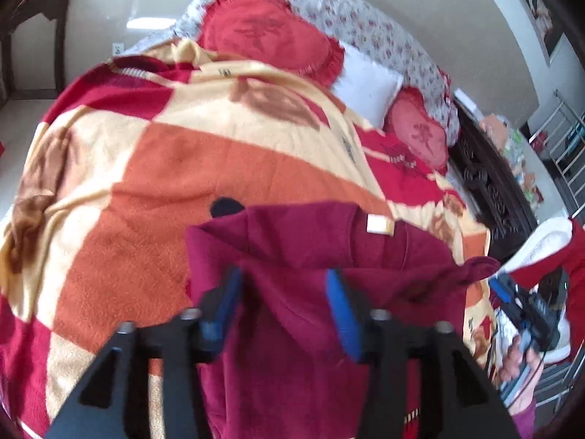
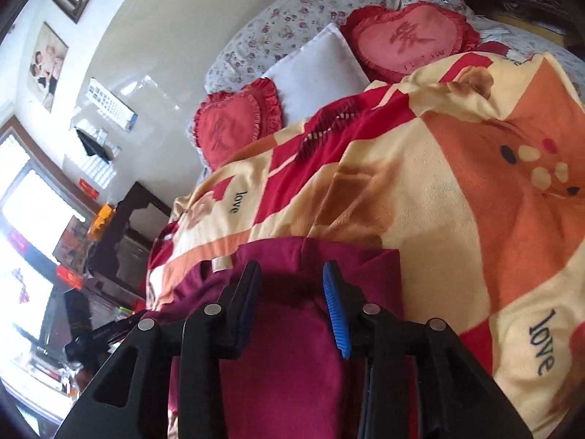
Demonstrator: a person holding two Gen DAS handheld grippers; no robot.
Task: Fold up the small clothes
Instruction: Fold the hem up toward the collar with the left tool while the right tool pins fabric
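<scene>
A small maroon fleece garment (image 1: 310, 256) with a white neck label (image 1: 378, 225) lies on the patterned blanket (image 1: 146, 183) of a bed. My left gripper (image 1: 283, 292) is open, its blue-padded fingers spread just above the garment's near part. The same garment (image 2: 285, 358) shows in the right wrist view, label (image 2: 220, 264) at its left. My right gripper (image 2: 292, 285) is open too, fingers straddling a fold of the cloth. The right gripper also shows at the right edge of the left wrist view (image 1: 519, 303), held by a hand.
Two red heart cushions (image 2: 406, 42) (image 2: 234, 120) and a white pillow (image 2: 318, 69) lie at the head of the bed. A dark carved bed frame (image 1: 486, 186) runs along the right. A dark cabinet (image 2: 124, 230) and window stand to the left in the right wrist view.
</scene>
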